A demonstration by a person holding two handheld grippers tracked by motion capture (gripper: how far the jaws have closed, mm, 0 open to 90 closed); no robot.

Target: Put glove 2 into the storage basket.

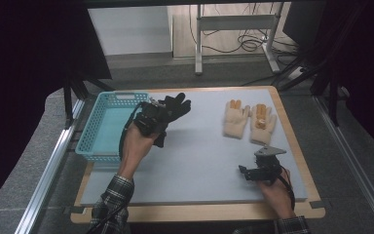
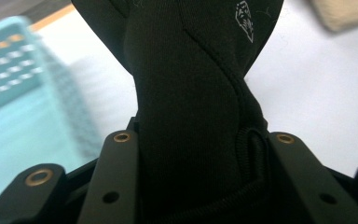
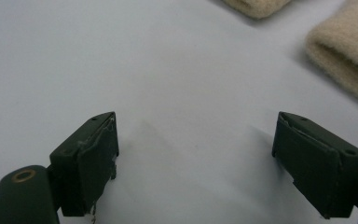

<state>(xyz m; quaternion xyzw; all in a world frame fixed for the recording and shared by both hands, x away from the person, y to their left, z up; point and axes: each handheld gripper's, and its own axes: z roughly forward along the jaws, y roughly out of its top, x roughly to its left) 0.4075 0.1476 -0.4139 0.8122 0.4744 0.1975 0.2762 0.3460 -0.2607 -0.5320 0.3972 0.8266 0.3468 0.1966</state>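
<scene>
A black glove (image 1: 174,108) hangs in the air beside the blue basket (image 1: 91,134), with my left gripper (image 1: 152,120) shut on it. In the left gripper view the glove's dark cloth (image 2: 191,102) is pinched between the two jaws and spreads upward, with a small white mark near the top. A pair of cream gloves (image 1: 249,121) with orange finger patches lies flat at the far right of the grey mat. My right gripper (image 1: 247,171) rests low near the mat's front right, open, nothing between its fingers (image 3: 91,158). Cream glove cuffs (image 3: 345,56) lie ahead of it.
The blue slatted basket stands at the mat's left edge, its inside bare. The grey mat (image 1: 199,161) lies on a wooden board. Metal rails run along both sides of the table, and a table frame with cables stands beyond the far edge.
</scene>
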